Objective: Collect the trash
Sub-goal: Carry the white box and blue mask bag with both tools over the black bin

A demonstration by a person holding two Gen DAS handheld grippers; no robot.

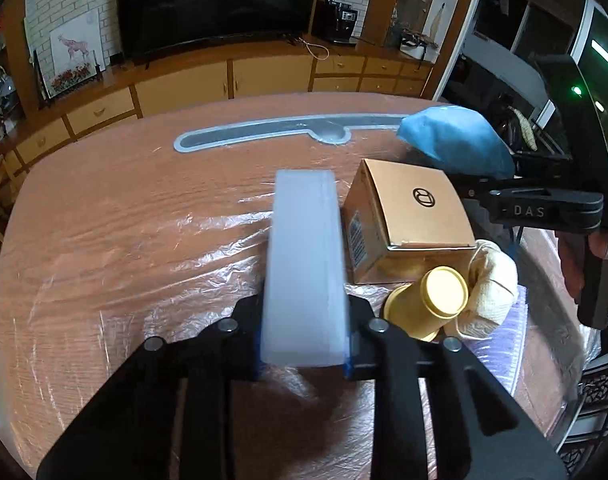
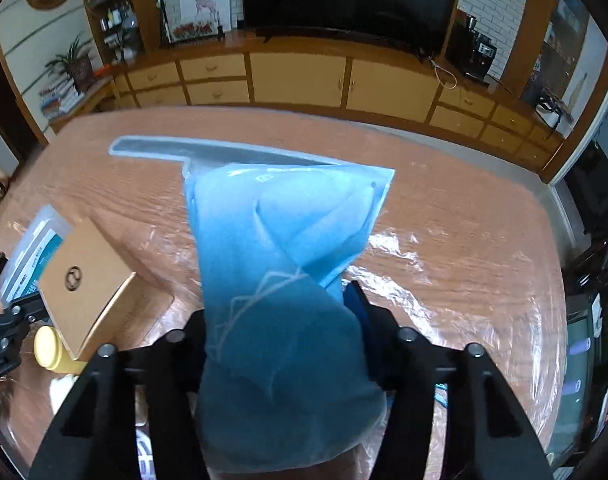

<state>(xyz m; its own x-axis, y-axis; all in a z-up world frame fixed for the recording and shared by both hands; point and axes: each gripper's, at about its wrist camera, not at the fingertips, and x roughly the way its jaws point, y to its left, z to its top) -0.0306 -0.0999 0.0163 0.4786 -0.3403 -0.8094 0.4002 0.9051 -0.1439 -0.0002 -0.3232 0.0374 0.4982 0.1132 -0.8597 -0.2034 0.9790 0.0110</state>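
1. Now pinching a white translucent plastic box (image 1: pixel 304 268) on edge in the left hand-held gripper (image 1: pixel 304 360), above the wrapped counter (image 1: pixel 124 220).
2. Squeezing a blue plastic bag (image 2: pixel 280 280) in the right hand-held gripper (image 2: pixel 288 344).
3. Lying nearby: cardboard box (image 1: pixel 412 216), yellow cup (image 1: pixel 428 300), crumpled napkin (image 1: pixel 492 276).

Dim, warm indoor lighting. Glare streaks the plastic film (image 1: pixel 208 236) covering the table (image 1: pixel 104 200). Strong fisheye bending and dark vignetting at edges; near objects blur.
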